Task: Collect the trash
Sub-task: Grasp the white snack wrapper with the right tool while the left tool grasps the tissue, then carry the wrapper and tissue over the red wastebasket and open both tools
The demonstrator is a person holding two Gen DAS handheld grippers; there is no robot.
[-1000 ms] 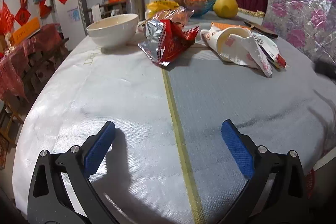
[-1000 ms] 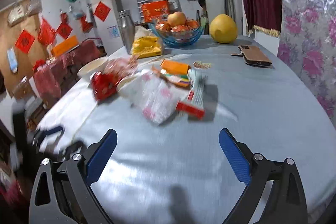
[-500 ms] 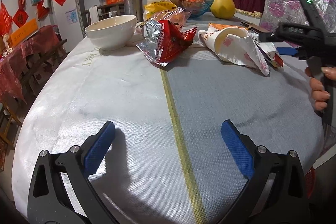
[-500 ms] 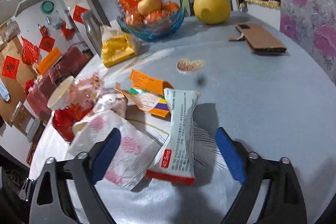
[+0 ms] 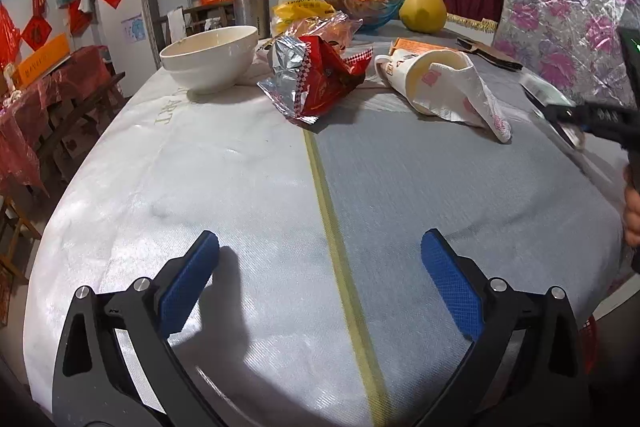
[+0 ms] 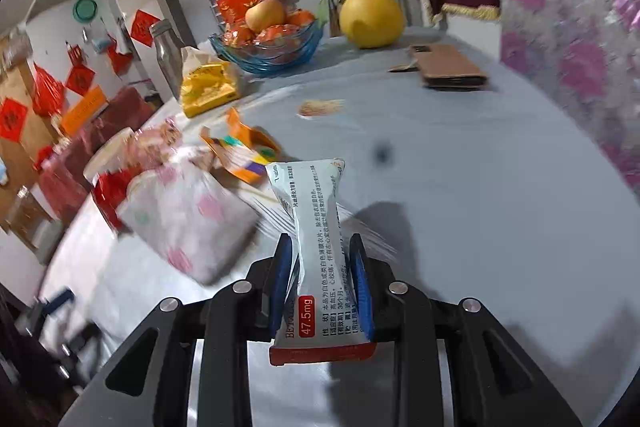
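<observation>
My right gripper (image 6: 322,283) is clenched on a crushed medicine box (image 6: 316,251), lifted off the table (image 6: 480,207). My left gripper (image 5: 318,269) hangs released. Left, by my guess: the red wrapper (image 5: 320,83) at twelve o'clock, the paper cup (image 5: 432,83) at one.

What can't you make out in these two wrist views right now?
- Right wrist view: the medicine box in the right gripper hides the table under it; whether it is lifted is unclear.
- Right wrist view: the pink-printed bag and the red wrapper are motion-blurred.
- Left wrist view: the right gripper is cut off by the frame edge and blurred.
- No trash bin is identifiable.
</observation>
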